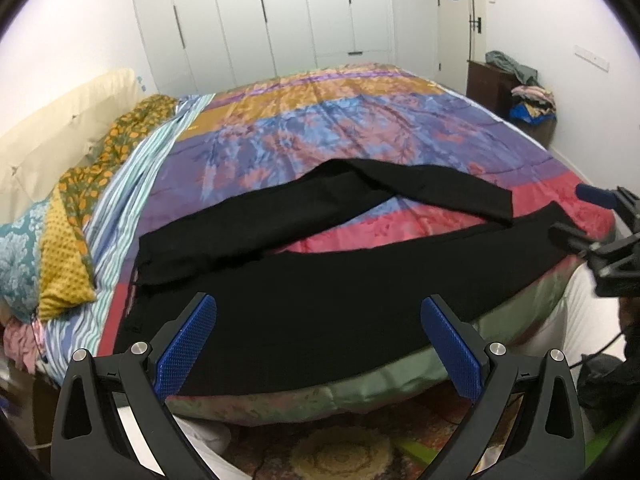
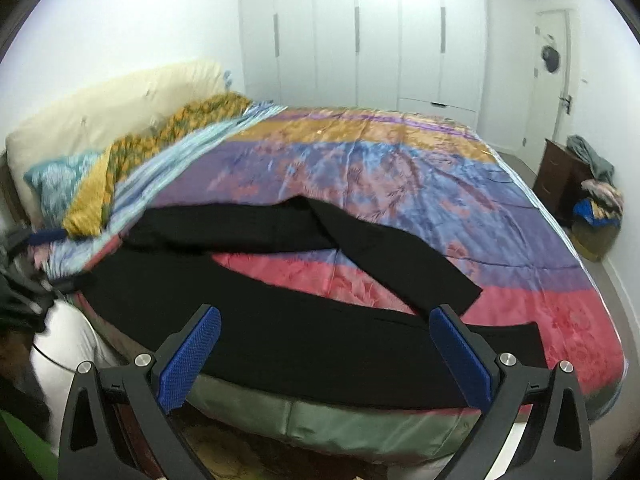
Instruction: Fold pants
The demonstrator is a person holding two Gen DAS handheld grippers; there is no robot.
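Black pants (image 1: pixel 320 304) lie spread on the colourful bedspread (image 1: pixel 320 128), waist to the left, one leg along the near edge, the other leg bent across toward the right. My left gripper (image 1: pixel 318 308) is open and empty, just off the bed's near edge over the near leg. In the right wrist view the pants (image 2: pixel 320 344) lie the same way, and my right gripper (image 2: pixel 325 320) is open and empty above the near leg. The right gripper also shows at the right edge of the left wrist view (image 1: pixel 600 224).
Pillows (image 1: pixel 60 248) and a patterned cloth lie at the bed's left end by the cream headboard (image 1: pixel 52 128). A dark cabinet (image 1: pixel 490 80) with piled clothes stands at the far right. White wardrobes (image 1: pixel 260 20) line the back wall. A patterned rug (image 1: pixel 340 456) lies below.
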